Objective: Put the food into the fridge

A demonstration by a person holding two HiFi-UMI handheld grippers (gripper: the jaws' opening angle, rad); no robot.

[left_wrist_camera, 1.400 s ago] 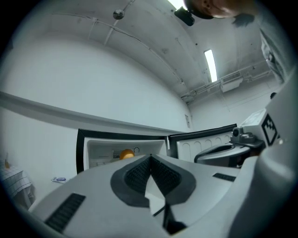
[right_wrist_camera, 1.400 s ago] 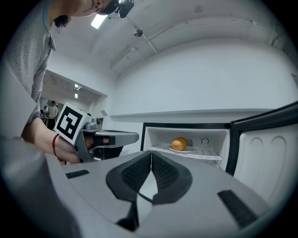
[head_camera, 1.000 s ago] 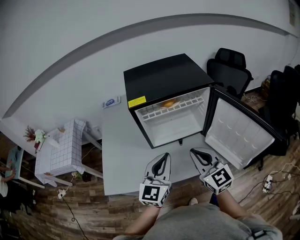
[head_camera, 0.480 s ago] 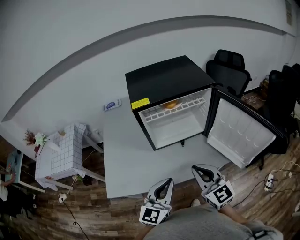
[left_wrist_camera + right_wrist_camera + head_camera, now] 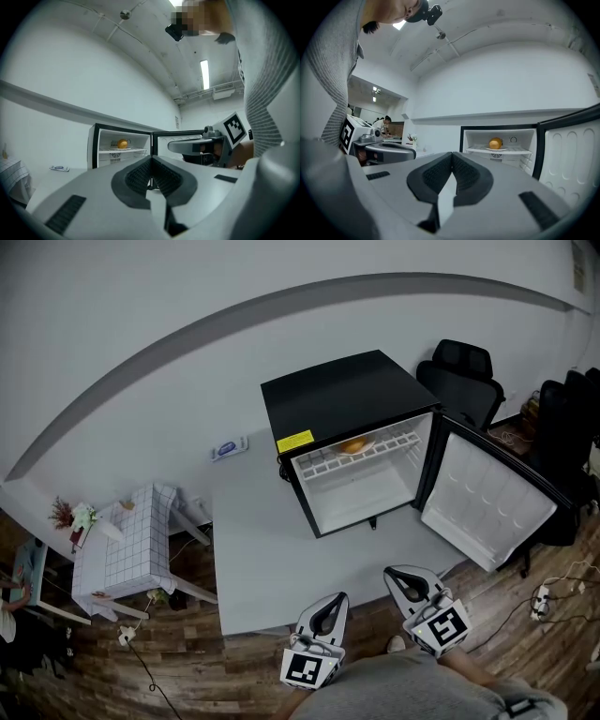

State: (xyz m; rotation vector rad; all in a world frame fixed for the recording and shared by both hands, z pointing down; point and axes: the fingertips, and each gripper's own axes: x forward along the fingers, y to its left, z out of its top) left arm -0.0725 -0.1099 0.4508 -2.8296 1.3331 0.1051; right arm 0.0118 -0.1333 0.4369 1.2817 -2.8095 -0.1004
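The food (image 5: 495, 143), a round orange-yellow item, sits on the upper wire shelf (image 5: 361, 451) inside a small black fridge (image 5: 347, 390), on what looks like a small white plate. It lies toward the back of the white-lined compartment; the space below the shelf holds nothing visible. The fridge door (image 5: 487, 502) stands wide open, swung out to the right, its moulded white inner face turned up toward the head camera. The fridge rests at the far right part of a grey table (image 5: 262, 540), close to the pale wall, with a yellow label on its upper front edge.

Well apart from the fridge, at the table's near edge, a person in a grey sleeve holds both tools side by side. The left gripper (image 5: 151, 160) has its jaws pressed together with nothing between them, pointing toward the open compartment. The right gripper (image 5: 452, 158) is likewise closed and empty, its ribbed pads meeting along one line, aimed at the shelf and the food.

A small blue-and-white object (image 5: 228, 448) lies on the table near the wall, left of the fridge. Beyond the table's left side stands a low table under a checked cloth (image 5: 127, 545), with flowers (image 5: 70, 515) beside it. Black office chairs (image 5: 459, 381) crowd the corner behind the fridge, and a power strip (image 5: 537, 601) lies on the wooden floor (image 5: 187, 671) at right.
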